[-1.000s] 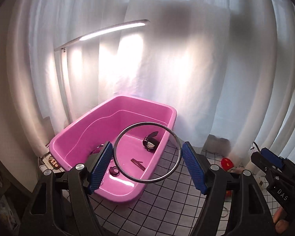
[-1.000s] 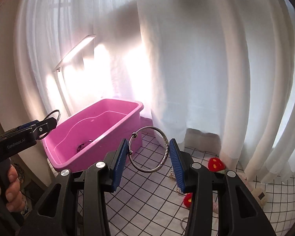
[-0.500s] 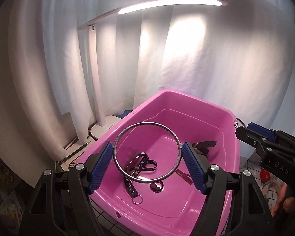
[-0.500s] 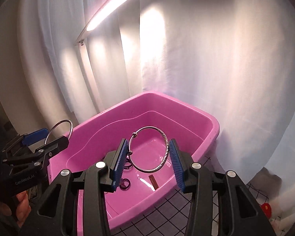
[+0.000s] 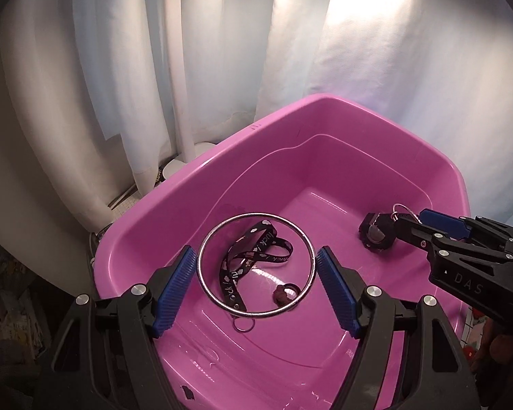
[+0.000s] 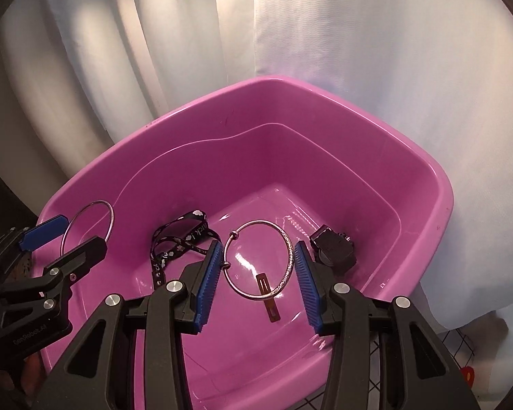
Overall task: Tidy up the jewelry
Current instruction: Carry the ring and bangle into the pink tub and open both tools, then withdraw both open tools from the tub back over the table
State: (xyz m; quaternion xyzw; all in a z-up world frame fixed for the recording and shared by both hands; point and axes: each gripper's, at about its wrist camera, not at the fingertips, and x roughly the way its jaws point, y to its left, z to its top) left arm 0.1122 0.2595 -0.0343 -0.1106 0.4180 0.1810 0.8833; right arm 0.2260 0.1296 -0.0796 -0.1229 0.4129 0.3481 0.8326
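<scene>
A pink plastic tub (image 5: 325, 109) fills both views, and it also shows in the right wrist view (image 6: 325, 92). My left gripper (image 5: 256, 270) is shut on a large plain silver bangle (image 5: 205, 249) and holds it over the tub's left half. My right gripper (image 6: 258, 266) is shut on a smaller silver bangle with a bead clasp (image 6: 287, 239), held over the tub's middle. In the tub lie a black printed lanyard (image 5: 256, 256), a black watch (image 6: 333, 247), a brown hair clip (image 6: 268, 294) and a small dark ring (image 5: 285, 292).
White curtains (image 5: 393, 68) hang close behind the tub. A white lamp post and its base (image 5: 181, 136) stand behind the tub's left corner. A gridded table surface (image 6: 461, 358) shows at the lower right with small red items.
Both grippers have moved forward and down over the tub with their bangles still held. The tub now fills the views and the lamp bar has left the frame.
</scene>
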